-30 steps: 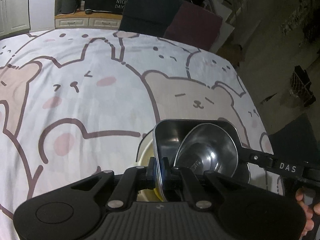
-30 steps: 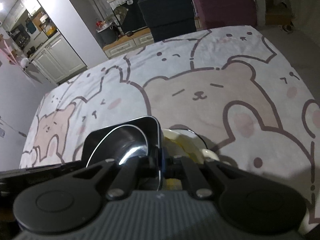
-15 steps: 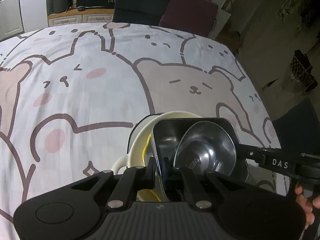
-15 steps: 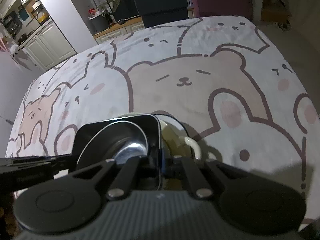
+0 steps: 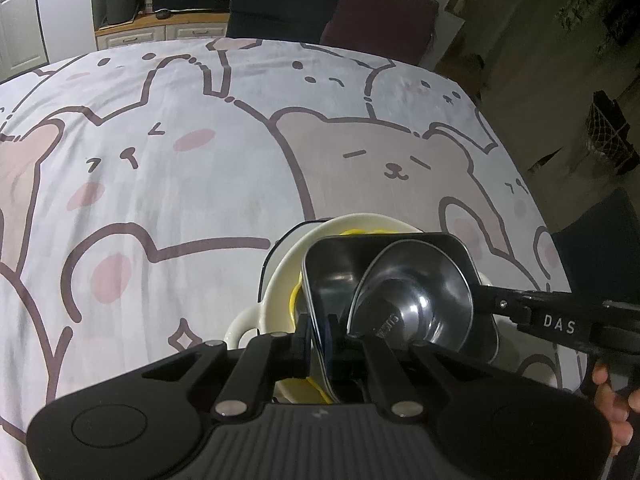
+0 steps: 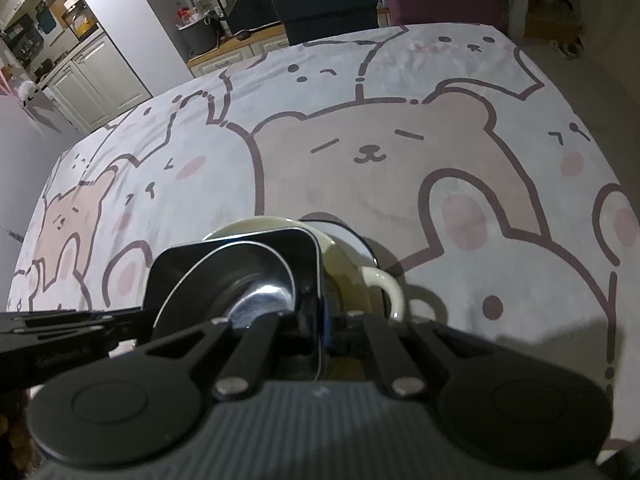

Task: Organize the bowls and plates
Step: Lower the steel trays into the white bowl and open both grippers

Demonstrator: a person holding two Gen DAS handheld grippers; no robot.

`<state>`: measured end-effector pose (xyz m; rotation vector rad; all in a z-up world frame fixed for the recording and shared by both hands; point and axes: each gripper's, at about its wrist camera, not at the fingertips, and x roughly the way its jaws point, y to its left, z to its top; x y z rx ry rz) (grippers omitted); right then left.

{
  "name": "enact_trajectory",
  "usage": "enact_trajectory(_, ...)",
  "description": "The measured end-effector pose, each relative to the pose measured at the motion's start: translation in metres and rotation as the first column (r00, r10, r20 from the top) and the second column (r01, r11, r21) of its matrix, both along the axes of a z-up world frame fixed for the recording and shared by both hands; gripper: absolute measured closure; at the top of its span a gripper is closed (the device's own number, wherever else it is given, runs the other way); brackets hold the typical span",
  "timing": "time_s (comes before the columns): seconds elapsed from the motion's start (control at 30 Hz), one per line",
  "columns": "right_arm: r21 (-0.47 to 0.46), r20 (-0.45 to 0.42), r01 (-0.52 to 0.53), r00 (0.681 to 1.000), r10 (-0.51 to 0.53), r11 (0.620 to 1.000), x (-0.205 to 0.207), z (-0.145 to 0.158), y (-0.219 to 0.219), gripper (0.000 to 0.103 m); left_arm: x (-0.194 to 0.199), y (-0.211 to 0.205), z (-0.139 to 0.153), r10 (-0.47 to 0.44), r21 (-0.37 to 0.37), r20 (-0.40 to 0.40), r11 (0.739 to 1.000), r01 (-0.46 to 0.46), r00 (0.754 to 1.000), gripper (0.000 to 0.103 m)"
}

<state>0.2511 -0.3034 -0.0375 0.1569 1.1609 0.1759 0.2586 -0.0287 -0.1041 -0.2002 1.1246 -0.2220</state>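
Note:
A square steel dish [image 5: 332, 264] with a round steel bowl [image 5: 420, 280] leaning inside it is held over a cream two-handled bowl [image 5: 280, 280] with a yellow inside. My left gripper [image 5: 318, 332] is shut on the dish's left rim. On the opposite rim my right gripper [image 6: 320, 320] is shut too. The right wrist view shows the dish [image 6: 240, 248], the steel bowl [image 6: 248, 272] and the cream bowl [image 6: 344, 268] below. Under the cream bowl lies a dark-rimmed plate [image 5: 272, 252]. Whether the dish rests in the cream bowl I cannot tell.
A cartoon bear tablecloth [image 5: 160, 184] covers the table, bare to the left and far side. Dark and maroon chairs [image 5: 380, 20] stand at the far edge. The table's right edge drops to the floor [image 5: 540, 100]. A person's hand [image 5: 612, 392] holds the right gripper's handle.
More of the cream bowl and its plate now shows beyond the steel dish. Both grippers have kept their hold on the dish's rims.

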Motion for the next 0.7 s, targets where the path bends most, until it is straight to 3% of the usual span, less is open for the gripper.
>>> enact_trajectory(0.7,0.026,-0.018,0.018,1.000,-0.018,1.000,0.0000,-0.0053,-0.0050,0.096,-0.0018,0.0019,0.0027,-0.018,-0.005,0.005,1.000,0.018,1.000,0.094)
